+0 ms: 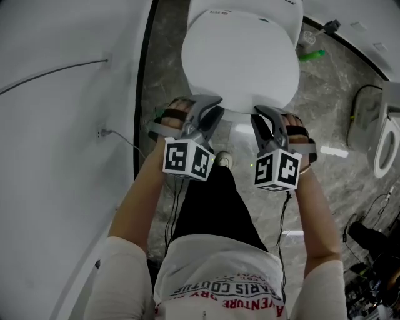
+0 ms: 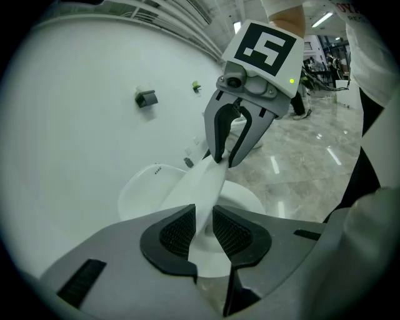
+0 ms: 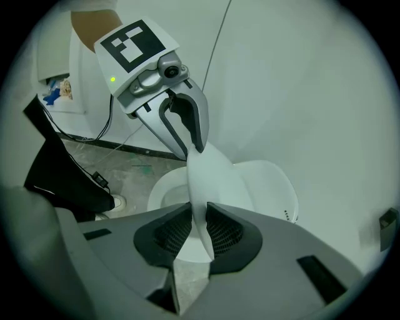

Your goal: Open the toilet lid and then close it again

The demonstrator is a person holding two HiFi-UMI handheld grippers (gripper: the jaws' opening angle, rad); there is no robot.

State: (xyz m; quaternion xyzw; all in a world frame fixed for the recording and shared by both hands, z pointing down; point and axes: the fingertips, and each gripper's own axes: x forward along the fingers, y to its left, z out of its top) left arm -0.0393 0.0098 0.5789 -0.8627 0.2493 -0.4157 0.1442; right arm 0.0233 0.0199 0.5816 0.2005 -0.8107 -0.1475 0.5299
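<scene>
— While we stand over the toilet, how do we hold the toilet lid (image 1: 240, 56)?

— We hold it by its front rim, partway up. In both gripper views it slants above the seat (image 3: 159, 190), and the bowl's opening shows under it. Our left gripper (image 1: 211, 107) is clamped on the left part of the rim, with its pads against both faces. Our right gripper (image 1: 262, 115) is clamped the same way just beside it, on the right part.

— And what room do we have at the sides?

— On our left a white wall (image 1: 62, 137) runs close along the toilet, with a dark strip at its foot and a thin cable (image 1: 50, 72) on it. On our right the marble floor (image 1: 325, 119) lies open as far as another toilet (image 1: 386, 140), well apart. Behind the lid stands the tank (image 1: 269, 9). Our legs (image 1: 212, 206) are just below the grippers.
</scene>
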